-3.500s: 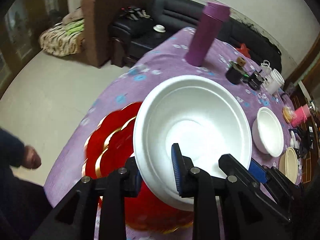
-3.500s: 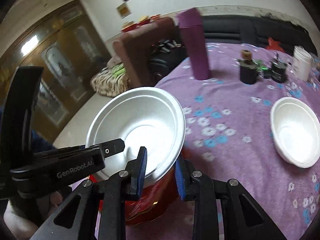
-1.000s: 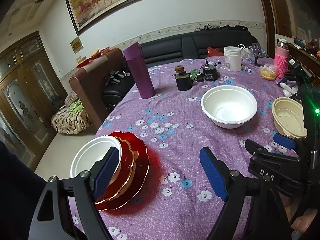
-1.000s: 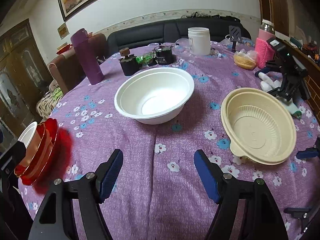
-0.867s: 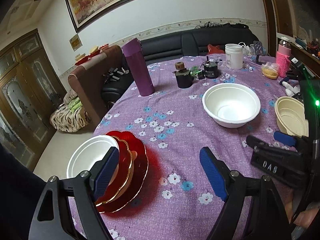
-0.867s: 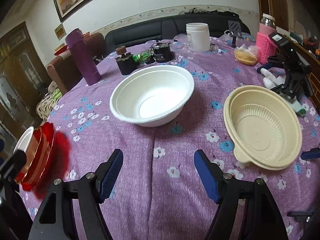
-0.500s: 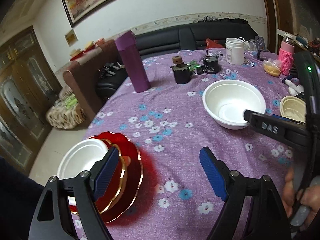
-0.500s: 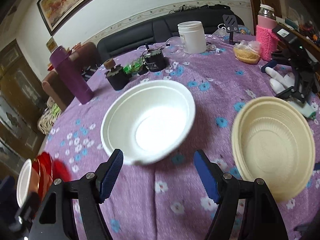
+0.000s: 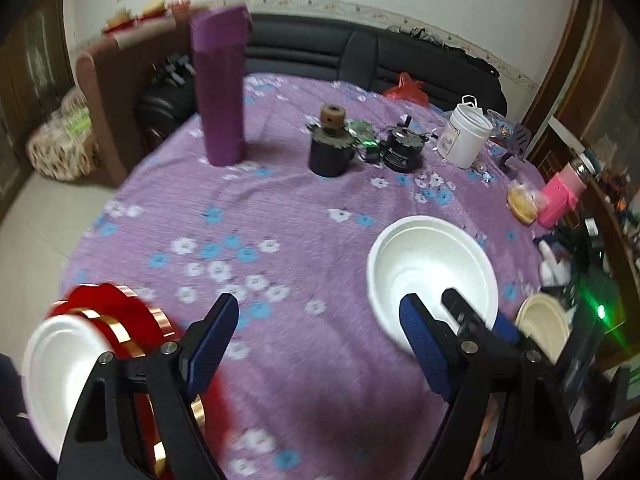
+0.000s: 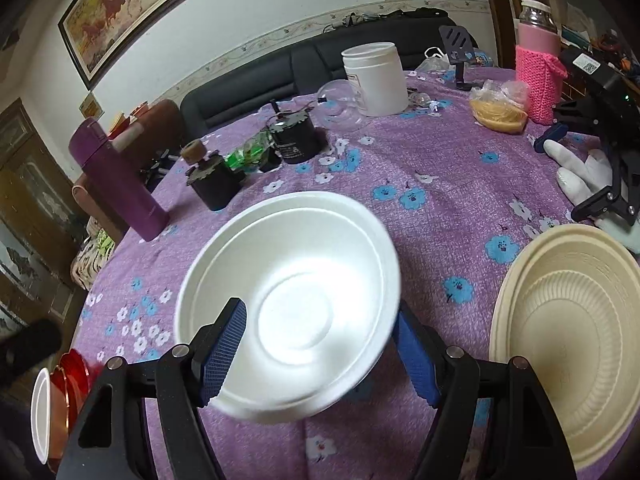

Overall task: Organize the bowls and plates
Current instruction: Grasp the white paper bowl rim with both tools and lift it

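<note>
Spreading wide, the right tongs (image 10: pixel 320 344) straddle a plain white foam bowl (image 10: pixel 292 280) on the purple flowered tabletop (image 10: pixel 432 184), blue pads at either side of its near rim, contact unclear. A ribbed cream bowl (image 10: pixel 568 356) sits just right. The left tongs (image 9: pixel 320 340) gape empty; at their left, a small white bowl (image 9: pixel 60 364) tops red gold-rimmed plates (image 9: pixel 120 320).

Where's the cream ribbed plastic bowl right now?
In the right wrist view, the cream ribbed plastic bowl sits at the table's right edge, just right of the white foam bowl.
</note>
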A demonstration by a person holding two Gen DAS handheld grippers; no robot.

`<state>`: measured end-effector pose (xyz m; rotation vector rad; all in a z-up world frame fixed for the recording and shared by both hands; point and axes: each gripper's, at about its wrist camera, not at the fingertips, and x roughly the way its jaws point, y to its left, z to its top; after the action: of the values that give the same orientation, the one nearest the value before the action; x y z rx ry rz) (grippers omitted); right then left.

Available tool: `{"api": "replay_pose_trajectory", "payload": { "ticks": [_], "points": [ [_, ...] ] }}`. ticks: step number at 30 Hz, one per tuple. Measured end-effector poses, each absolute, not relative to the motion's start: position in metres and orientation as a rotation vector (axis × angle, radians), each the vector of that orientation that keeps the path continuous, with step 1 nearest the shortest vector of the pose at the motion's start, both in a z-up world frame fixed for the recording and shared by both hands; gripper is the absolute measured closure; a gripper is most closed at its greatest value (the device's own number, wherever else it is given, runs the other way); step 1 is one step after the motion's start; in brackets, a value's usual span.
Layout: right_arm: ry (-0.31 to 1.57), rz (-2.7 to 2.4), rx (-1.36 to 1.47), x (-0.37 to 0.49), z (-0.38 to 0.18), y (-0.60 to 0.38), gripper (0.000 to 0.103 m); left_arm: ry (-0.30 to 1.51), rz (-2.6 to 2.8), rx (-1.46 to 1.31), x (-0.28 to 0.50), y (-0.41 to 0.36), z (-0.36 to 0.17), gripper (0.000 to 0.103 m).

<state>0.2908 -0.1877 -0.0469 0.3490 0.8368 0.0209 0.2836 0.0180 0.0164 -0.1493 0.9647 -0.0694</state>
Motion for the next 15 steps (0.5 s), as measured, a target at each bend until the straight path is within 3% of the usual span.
{"api": "replay_pose_trajectory", "payload": {
  "ticks": [8,10,12,14,15],
  "points": [
    [0.851,0.051,0.360,0.300,-0.056,-0.194,0.025,1.120,-0.071,-0.168,0.346,-0.013,-0.044,0.024],
    [0.842,0.058,0.344,0.300,-0.055,-0.192,0.025,1.148,-0.073,-0.164,0.355,-0.018,-0.054,0.037],
    [0.843,0.068,0.341,0.300,-0.056,-0.192,0.030,1.194,-0.111,-0.176,0.363,-0.025,-0.066,0.065],
    [0.856,0.082,0.345,0.301,-0.058,-0.192,0.050,1.230,-0.146,-0.189,0.366,-0.030,-0.072,0.082],
    [0.858,0.081,0.341,0.301,-0.058,-0.192,0.053,1.238,-0.156,-0.187,0.364,-0.032,-0.073,0.082]
  ]
}}
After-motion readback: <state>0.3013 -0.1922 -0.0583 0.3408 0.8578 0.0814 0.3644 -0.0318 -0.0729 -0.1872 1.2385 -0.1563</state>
